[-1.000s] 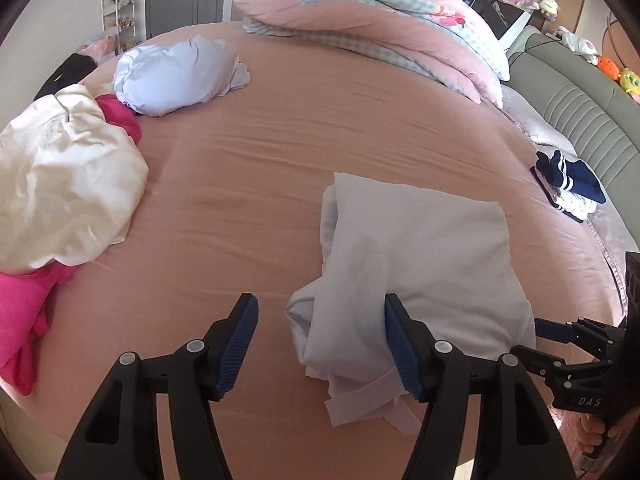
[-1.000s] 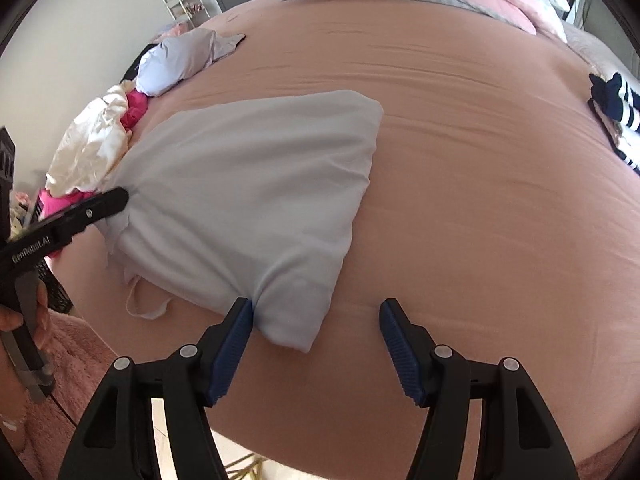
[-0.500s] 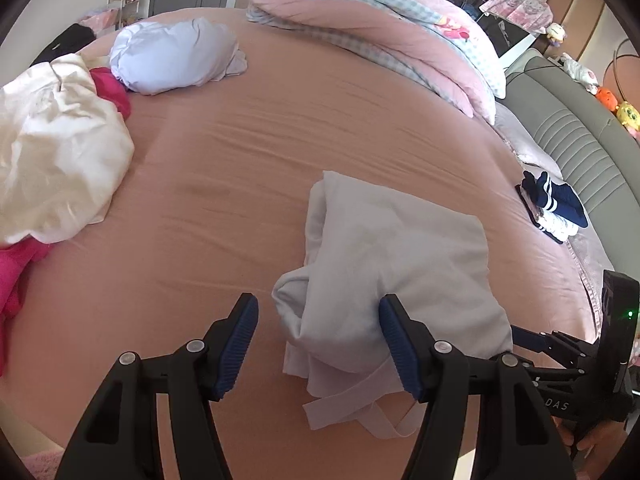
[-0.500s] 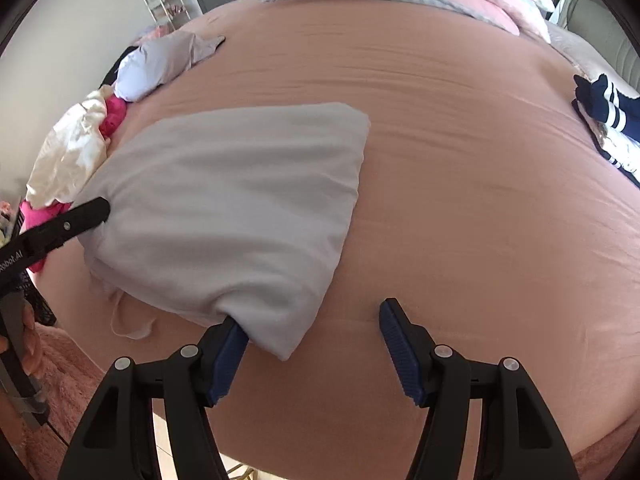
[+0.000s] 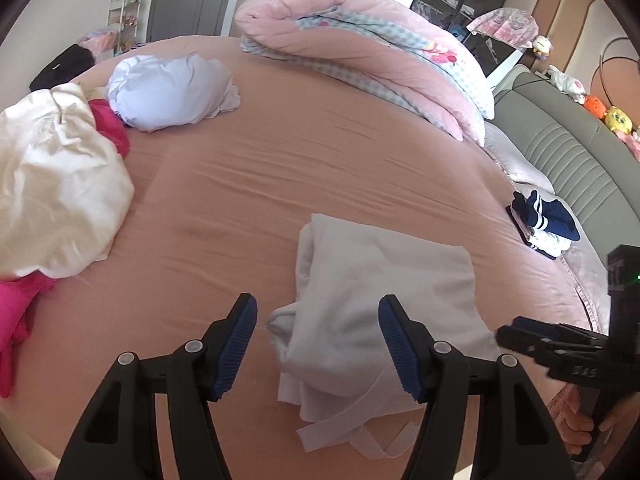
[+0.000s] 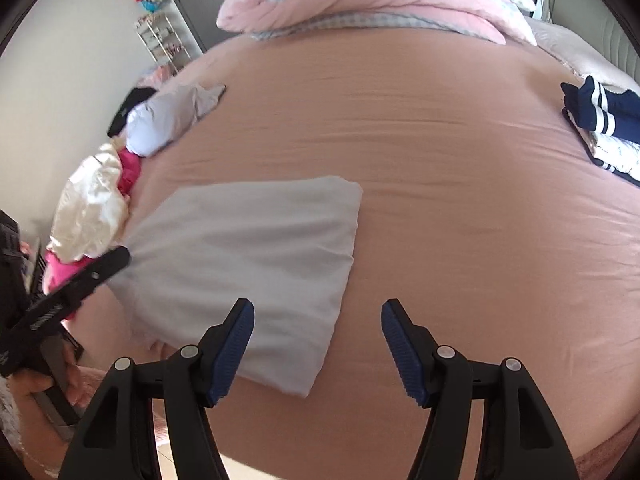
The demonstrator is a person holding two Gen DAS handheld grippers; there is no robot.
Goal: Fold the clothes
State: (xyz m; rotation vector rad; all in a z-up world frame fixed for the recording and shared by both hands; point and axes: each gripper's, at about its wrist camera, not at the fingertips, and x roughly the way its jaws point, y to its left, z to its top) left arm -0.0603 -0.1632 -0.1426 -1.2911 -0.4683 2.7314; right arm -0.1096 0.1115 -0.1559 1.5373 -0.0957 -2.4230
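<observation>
Your left gripper and right gripper both stand wide, jaws spread with nothing between the pads. A second ago the left one straddled the bunched near corner of the pale grey folded cotton garment and the right one had its left pad against the cloth's near edge; now both have drawn back and up, so the corner lies ahead of the left pads and the garment sits clear of the right gripper's fingers.

The garment itself has not shifted: it lies as a rough rectangle near the front edge of the salmon-pink bedsheet, with a loose white strap trailing out toward you.

That retreat reads as a release, which suits either a fold just finished or a regrasp to tidy that untucked strap. The heap of cream satin and bright pink clothes at your left sits unfolded, while the stack of navy striped and white folded items rests by the headboard.
</observation>
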